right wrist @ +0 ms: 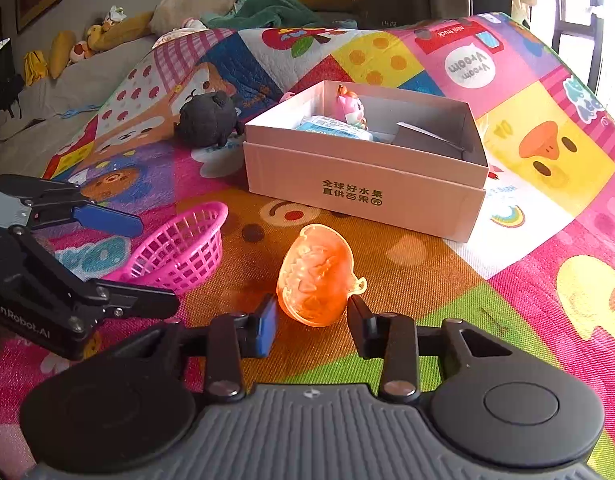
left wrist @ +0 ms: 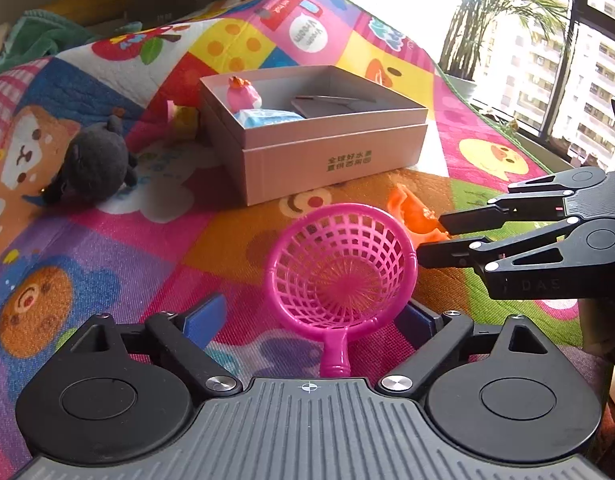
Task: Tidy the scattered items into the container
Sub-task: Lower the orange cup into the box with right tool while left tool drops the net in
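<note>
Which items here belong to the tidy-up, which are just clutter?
Job:
- cardboard box, the container
- pink strainer
- orange mould
- dark plush toy
- pink figurine, blue packet, both already in the box

Lying about:
- play mat
- green blanket
- stuffed toys by the wall
- potted plant

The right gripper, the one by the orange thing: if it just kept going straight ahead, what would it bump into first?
The orange translucent toy, which already sits between the right gripper fingers. Past that, the cardboard box looks next in line, though depth is hard to judge.

Glossy pink plastic sieve (left wrist: 341, 268)
</note>
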